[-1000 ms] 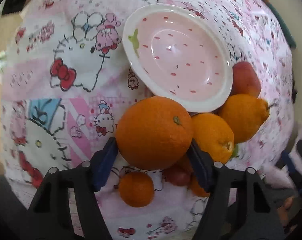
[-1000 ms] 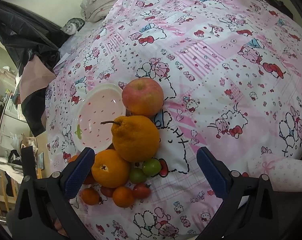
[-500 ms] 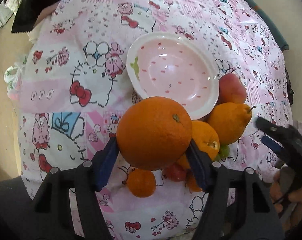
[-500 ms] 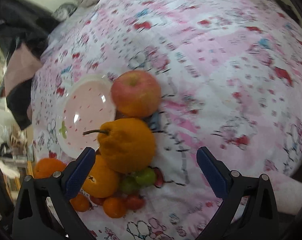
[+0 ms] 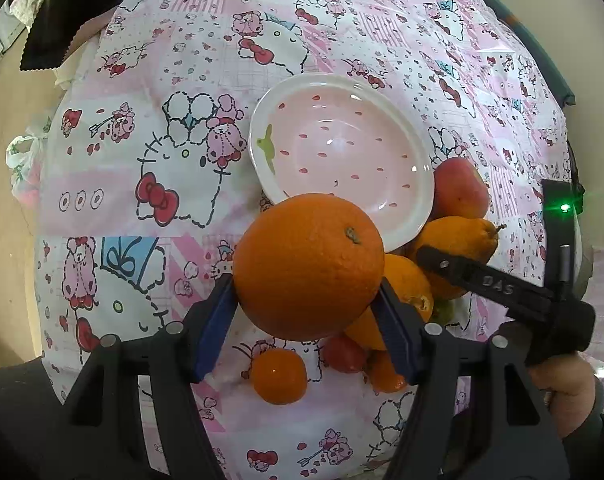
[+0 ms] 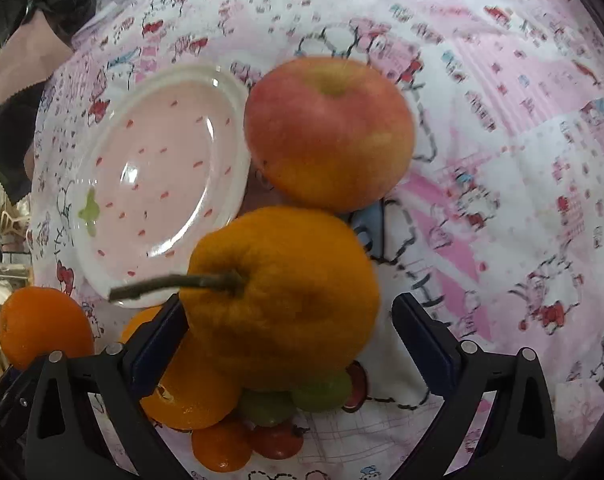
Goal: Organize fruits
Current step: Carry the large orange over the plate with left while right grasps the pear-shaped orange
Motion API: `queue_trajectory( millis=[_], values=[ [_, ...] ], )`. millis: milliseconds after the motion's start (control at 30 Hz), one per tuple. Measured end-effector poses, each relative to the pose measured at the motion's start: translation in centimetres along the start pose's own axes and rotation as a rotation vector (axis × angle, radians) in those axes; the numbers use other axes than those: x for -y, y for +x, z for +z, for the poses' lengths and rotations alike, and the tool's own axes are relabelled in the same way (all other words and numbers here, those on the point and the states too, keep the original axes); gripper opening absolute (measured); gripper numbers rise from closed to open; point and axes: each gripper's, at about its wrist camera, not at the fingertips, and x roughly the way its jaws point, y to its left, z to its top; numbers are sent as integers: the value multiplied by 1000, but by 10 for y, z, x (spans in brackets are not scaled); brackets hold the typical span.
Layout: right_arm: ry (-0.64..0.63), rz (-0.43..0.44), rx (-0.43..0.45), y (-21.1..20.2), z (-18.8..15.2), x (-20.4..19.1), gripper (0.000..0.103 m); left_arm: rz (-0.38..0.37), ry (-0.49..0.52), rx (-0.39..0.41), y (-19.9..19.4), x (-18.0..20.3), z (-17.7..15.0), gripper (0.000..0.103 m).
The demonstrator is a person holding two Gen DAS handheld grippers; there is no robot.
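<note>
My left gripper (image 5: 305, 320) is shut on a large orange (image 5: 307, 266) and holds it above the cloth, near the rim of the pink strawberry plate (image 5: 341, 152). My right gripper (image 6: 298, 344) is open, its jaws on either side of a stemmed bumpy orange citrus (image 6: 282, 296); a gap shows on the right side. A red-yellow apple (image 6: 329, 132) lies just beyond it, beside the plate (image 6: 158, 184). The held orange also shows at the left of the right wrist view (image 6: 42, 326). The right gripper shows in the left wrist view (image 5: 481, 280).
A pile of small fruit lies by the plate: another orange (image 6: 190, 396), small mandarins (image 5: 278, 376), green fruits (image 6: 321, 392) and a red one (image 6: 278, 440). The pink cartoon-print cloth (image 5: 142, 160) covers the table. Dark clothing (image 6: 22, 80) lies at the far left.
My left gripper has lifted the large orange higher and back from the table. My right gripper has moved down and forward, closing in around the stemmed citrus.
</note>
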Motion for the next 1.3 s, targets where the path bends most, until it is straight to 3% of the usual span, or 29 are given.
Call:
queue_trajectory(
  millis=[167,467,700,833,1033,1300],
  values=[
    [4,25,22,-5,-1,0,84,-24,29,18,-4,9,0,64],
    [-16,84,121,-39,-11,-4,81,1,32,43,-4,7,2,64],
    [-45,207,246,-82,-13,-17,81,7,49,62,-10,3,2,64],
    [-76,264,290,-98,6,-31,81,-14,53,29,-9,3,16,64],
    [-107,270,274,-87,48,-47,81,-68,57,-6,6,8,52,64],
    [-155,225,181,-36,91,-66,81,-41,117,-18,46,14,96,65]
  ],
)
